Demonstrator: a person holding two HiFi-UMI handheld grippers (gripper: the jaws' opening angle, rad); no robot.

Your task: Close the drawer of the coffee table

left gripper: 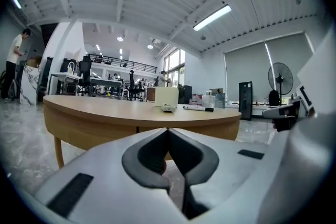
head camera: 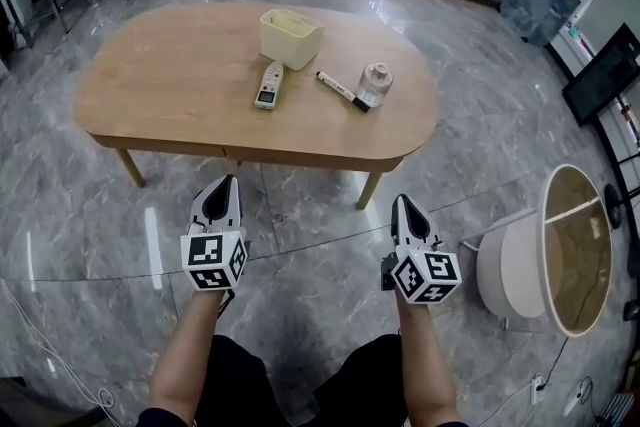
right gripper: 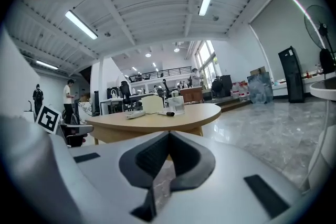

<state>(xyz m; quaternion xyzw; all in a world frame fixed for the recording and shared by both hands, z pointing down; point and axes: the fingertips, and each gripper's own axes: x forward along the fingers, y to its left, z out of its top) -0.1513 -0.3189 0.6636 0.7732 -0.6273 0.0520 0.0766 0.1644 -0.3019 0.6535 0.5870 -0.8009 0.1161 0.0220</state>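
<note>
The coffee table (head camera: 180,85) is seen as a long, light-wood piece with rounded ends, set on slim tapered legs on a grey marbled floor. Its top lies level. The drawer (head camera: 240,158) is set in the front apron beneath the top's near edge. It is pushed in, its front flush with the apron, and only a thin vertical seam marks it.

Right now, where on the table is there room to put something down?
The left half of the table, left of the box and remote, is bare. So are the near strip in front of the marker and the right end past the jar. Those four crowd the middle.
</note>
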